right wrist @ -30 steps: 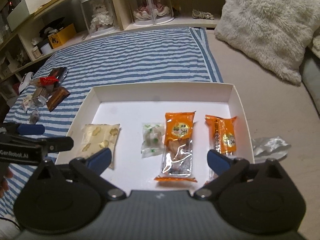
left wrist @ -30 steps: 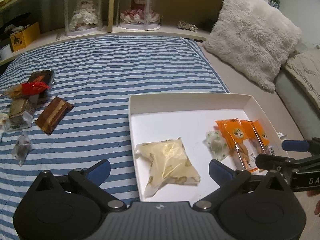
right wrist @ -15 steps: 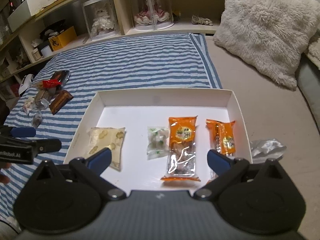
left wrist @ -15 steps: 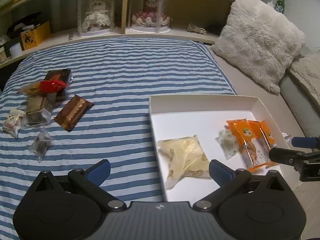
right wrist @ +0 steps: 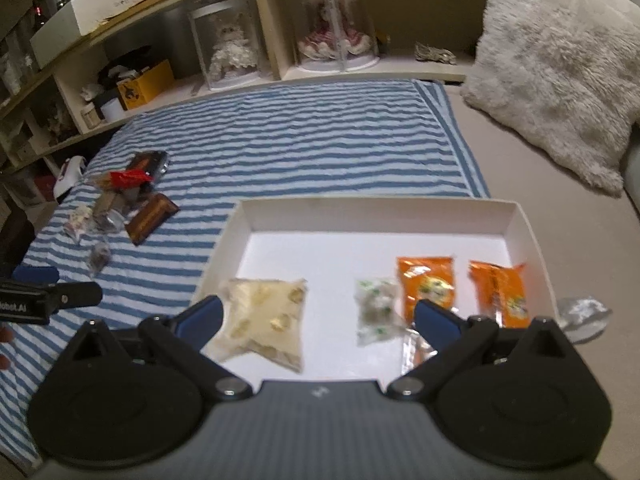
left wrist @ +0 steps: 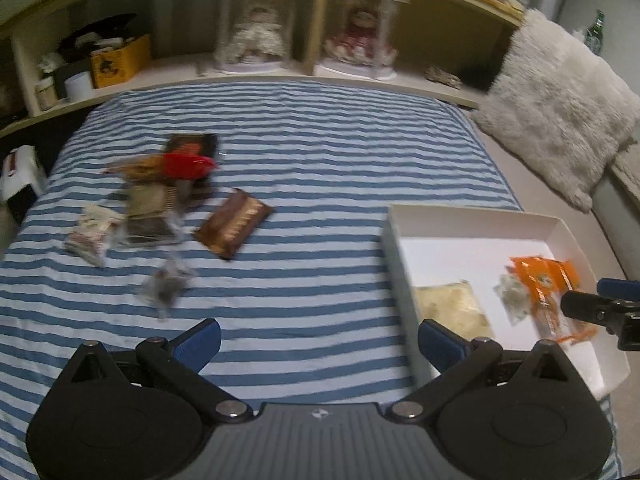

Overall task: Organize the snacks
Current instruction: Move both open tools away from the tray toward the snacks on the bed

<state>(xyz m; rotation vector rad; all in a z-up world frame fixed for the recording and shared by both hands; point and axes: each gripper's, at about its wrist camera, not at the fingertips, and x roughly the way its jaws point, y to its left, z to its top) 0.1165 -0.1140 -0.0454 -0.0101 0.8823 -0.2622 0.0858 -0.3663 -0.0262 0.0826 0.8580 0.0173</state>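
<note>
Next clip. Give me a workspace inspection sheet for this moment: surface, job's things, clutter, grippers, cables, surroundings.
Surface: blue-striped sheet on a bed.
Job's things: white tray holds a pale yellow packet, a green-speckled packet and two orange packets; loose snack pile and a brown bar lie on the sheet.
Clutter: crumpled clear wrapper beside the tray.
Grippers: left gripper and right gripper open, empty.
Cables: nothing seen.
Surroundings: shelf with cased dolls, fluffy pillow.
</note>
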